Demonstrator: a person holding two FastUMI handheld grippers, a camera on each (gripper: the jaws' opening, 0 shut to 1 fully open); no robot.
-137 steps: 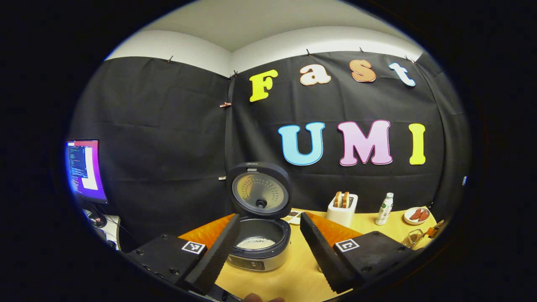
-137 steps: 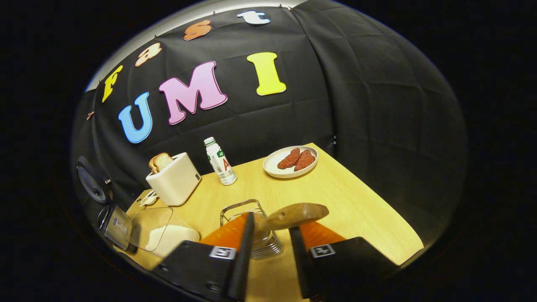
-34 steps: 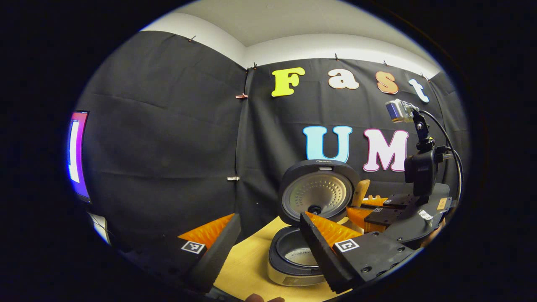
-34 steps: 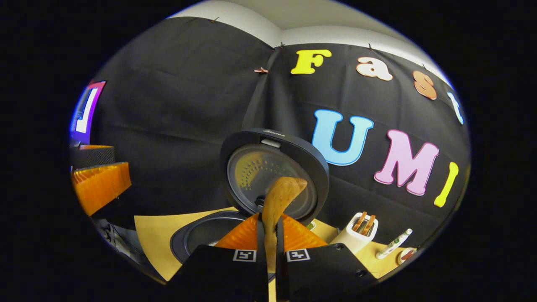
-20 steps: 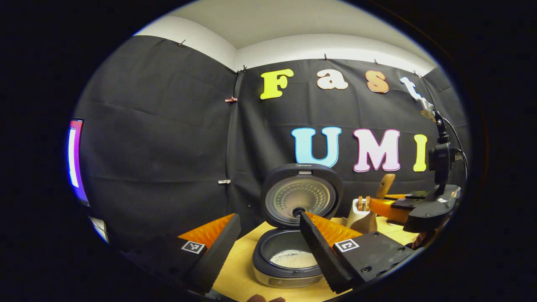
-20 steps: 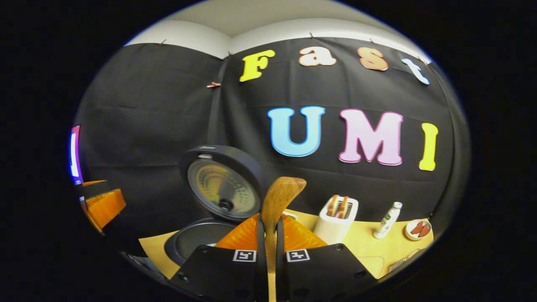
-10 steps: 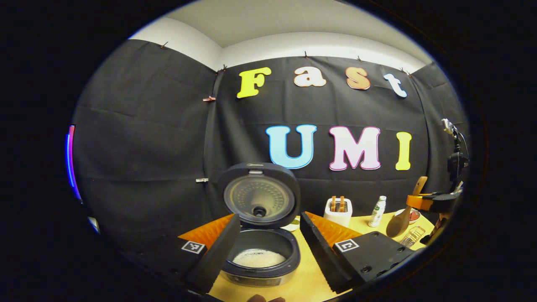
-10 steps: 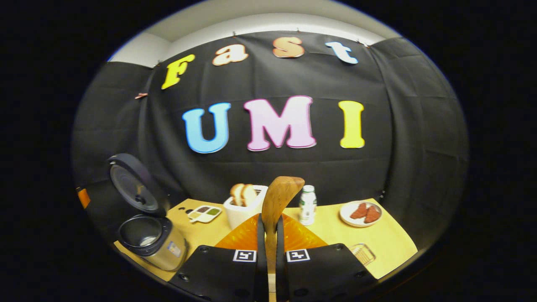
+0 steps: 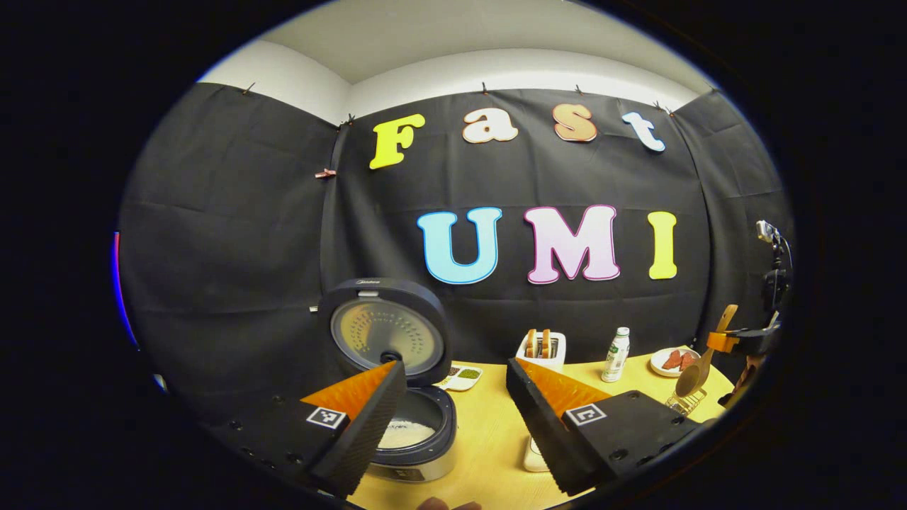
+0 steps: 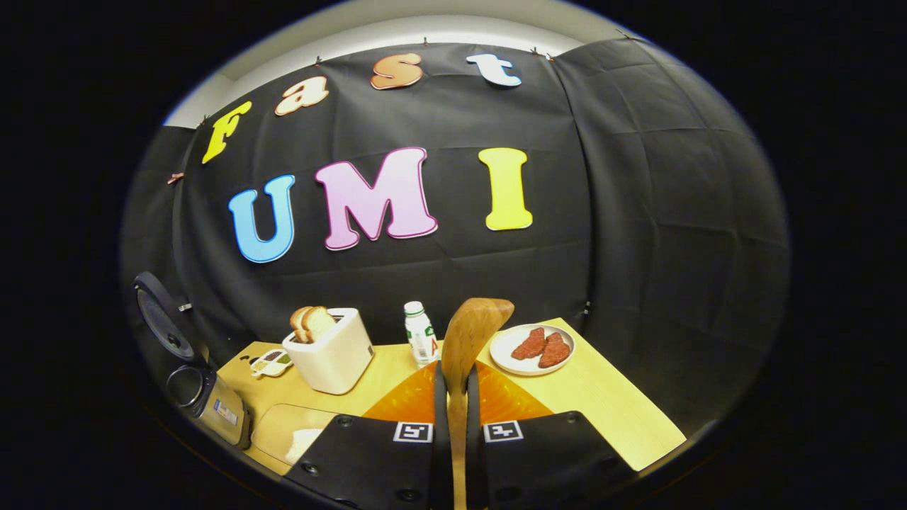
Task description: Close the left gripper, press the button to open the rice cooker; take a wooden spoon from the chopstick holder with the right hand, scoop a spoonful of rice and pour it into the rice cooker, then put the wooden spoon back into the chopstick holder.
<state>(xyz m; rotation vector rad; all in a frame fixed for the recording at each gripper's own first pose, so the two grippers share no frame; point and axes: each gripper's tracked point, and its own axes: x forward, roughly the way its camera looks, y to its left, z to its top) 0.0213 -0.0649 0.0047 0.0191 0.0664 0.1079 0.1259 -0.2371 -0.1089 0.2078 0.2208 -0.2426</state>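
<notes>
Right gripper [image 10: 453, 397]: fingers closed tight on wooden spoon [image 10: 469, 333] handle, bowl sticking up past fingertips. In left gripper view same spoon hangs bowl-down just above wire chopstick holder [image 9: 684, 404] at counter [image 9: 489, 439] right edge. Left gripper [image 9: 453, 397]: fingers spread wide, holding nothing. Rice cooker [image 9: 414, 432] on counter left, lid [image 9: 386, 336] up, white rice in pot. Toaster [image 10: 329, 354] with bread, bottle [image 10: 420, 333], plate [image 10: 531, 350] with meat along back of counter.
</notes>
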